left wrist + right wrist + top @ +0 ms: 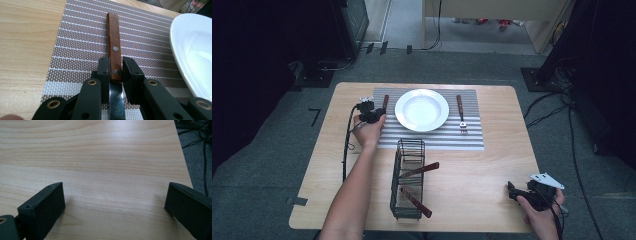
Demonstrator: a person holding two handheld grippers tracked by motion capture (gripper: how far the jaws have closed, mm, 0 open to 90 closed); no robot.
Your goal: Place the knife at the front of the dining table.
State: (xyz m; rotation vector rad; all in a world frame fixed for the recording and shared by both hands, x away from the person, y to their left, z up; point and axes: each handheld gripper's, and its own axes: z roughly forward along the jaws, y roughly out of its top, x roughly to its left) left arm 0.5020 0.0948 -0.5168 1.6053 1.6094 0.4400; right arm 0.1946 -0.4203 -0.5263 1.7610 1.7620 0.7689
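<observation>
On the light wooden table [492,165] a striped grey placemat [432,137] carries a white plate [422,110] at its middle. Left of the plate lies a table knife [113,53] with a riveted brown wooden handle; the left hand-held gripper [115,67] sits over it with its two black jaws narrowed on either side of the handle near the blade end, close against the wood. The steel blade runs back between the jaw arms. Right of the plate a fork [460,114] with a matching wooden handle lies on the placemat. Nearer the person stands a black wire cutlery basket [408,180] holding two more wooden-handled utensils. The right hand-held gripper [513,192] rests low at the table's near right corner, jaws spread wide over bare wood, holding nothing
</observation>
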